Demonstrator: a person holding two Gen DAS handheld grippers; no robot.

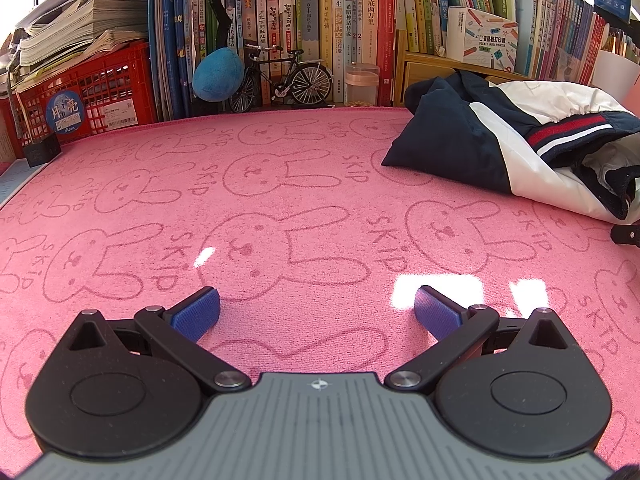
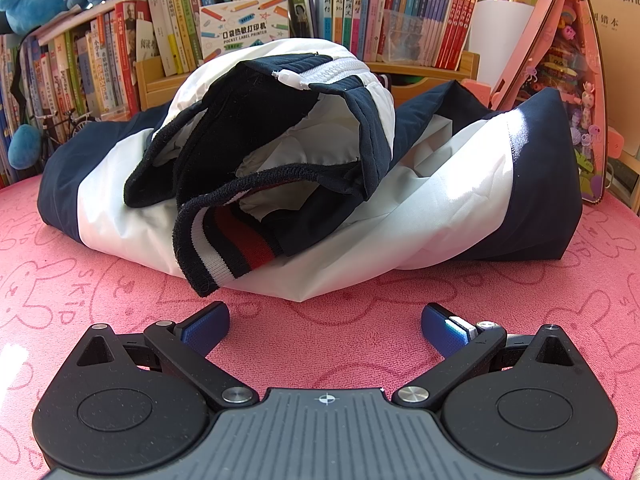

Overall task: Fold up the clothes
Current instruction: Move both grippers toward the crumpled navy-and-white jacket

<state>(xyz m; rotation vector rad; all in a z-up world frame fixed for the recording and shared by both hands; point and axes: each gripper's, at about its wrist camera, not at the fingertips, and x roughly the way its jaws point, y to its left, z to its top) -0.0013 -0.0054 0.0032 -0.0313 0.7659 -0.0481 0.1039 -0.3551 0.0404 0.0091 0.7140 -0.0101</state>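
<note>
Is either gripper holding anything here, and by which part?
Nothing is held. The left gripper and right gripper are both open over the pink rabbit-print mat; the crumpled navy-and-white jacket lies untouched.

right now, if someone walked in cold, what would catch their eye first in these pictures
First, the crumpled navy and white zip jacket with a red-striped knit hem, heaped unfolded just ahead of the open right tool. Next, the bright pink towel mat printed with rabbits covering the table, bare in front of the open left tool. Behind it, a small black model bicycle stands against the packed bookshelf.
</note>
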